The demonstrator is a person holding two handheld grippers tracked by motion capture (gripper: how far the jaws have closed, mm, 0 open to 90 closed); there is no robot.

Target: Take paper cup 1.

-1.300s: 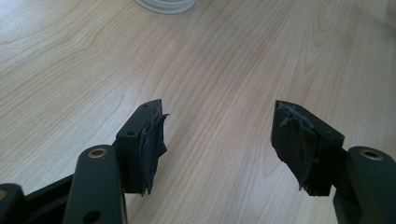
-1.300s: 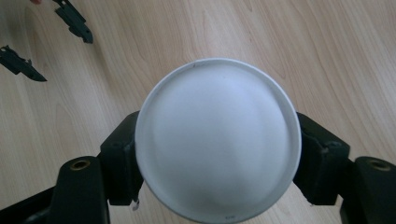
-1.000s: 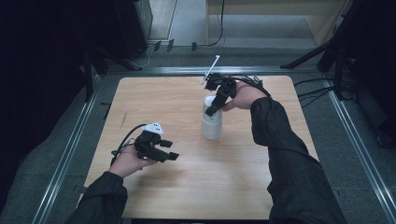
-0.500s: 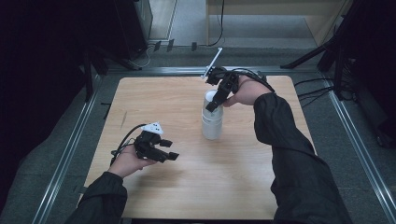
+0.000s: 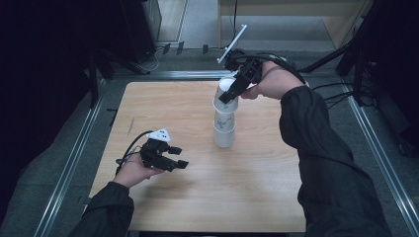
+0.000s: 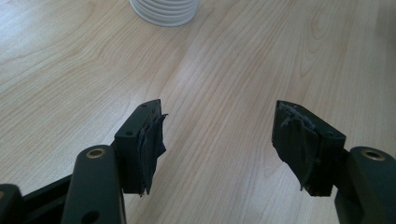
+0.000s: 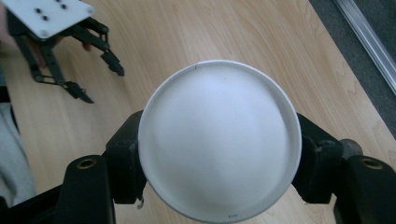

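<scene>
1. The left gripper (image 5: 179, 157) rests near the table (image 5: 257, 197) edge, jaws apart and empty; idle, it cannot steady anything.
2. Mid-table, the cup stack (image 5: 224, 129) may tip if lower cups cling.
3. Farther off, the right gripper (image 5: 228, 94) clamps the top cup (image 7: 219, 140), jaws just tightening; squeezing could crush it.

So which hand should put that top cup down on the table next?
The right. The right gripper already clamps the top cup, lifted partly out of the cup stack. The left gripper sits open and empty, low over the table, away from the stack.
</scene>
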